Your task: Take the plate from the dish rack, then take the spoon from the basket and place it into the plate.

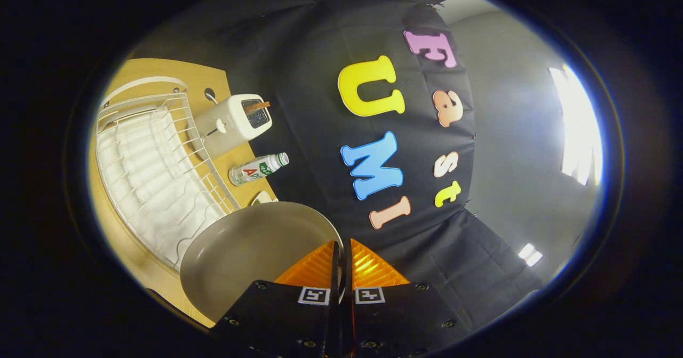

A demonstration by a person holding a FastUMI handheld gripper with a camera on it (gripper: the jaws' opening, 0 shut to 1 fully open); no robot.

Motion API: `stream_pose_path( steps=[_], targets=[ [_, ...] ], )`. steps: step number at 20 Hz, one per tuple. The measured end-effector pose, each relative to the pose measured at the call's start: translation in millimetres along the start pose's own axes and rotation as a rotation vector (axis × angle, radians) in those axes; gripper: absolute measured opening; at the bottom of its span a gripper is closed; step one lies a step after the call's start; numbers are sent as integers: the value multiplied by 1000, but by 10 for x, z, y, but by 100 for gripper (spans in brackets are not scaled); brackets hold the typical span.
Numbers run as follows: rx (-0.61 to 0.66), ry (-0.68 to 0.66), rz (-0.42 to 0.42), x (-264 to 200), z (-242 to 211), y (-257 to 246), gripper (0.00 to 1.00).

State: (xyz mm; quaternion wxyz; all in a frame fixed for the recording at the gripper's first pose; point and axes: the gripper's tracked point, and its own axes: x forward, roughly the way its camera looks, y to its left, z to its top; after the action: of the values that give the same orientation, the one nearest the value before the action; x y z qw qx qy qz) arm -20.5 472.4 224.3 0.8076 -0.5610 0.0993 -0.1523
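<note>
Tool [342, 251] nearly closed, both fingers pinching the rim of the grey plate [251, 251], plate lifted and tilted clear of the wooden bench [213, 78]. Beyond it the white wire dish rack [155, 171], then a small bottle [259, 168] and a toaster [235, 123] toward the bench's far edge.

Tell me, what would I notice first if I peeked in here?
A big grey plate fills the front, its rim pinched between the fingers of the tool, lifted clear of the white wire dish rack beyond it. Past the rack on the wooden table stand a white toaster and a bottle lying down.
</note>
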Motion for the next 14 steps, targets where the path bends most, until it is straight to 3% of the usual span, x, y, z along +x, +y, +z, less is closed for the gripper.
stream_pose_path(
  steps=[8,14],
  targets=[
    [0,-91,72,-660,-458,44,3],
    [28,-77,149,-868,-846,368,3]
  ],
)
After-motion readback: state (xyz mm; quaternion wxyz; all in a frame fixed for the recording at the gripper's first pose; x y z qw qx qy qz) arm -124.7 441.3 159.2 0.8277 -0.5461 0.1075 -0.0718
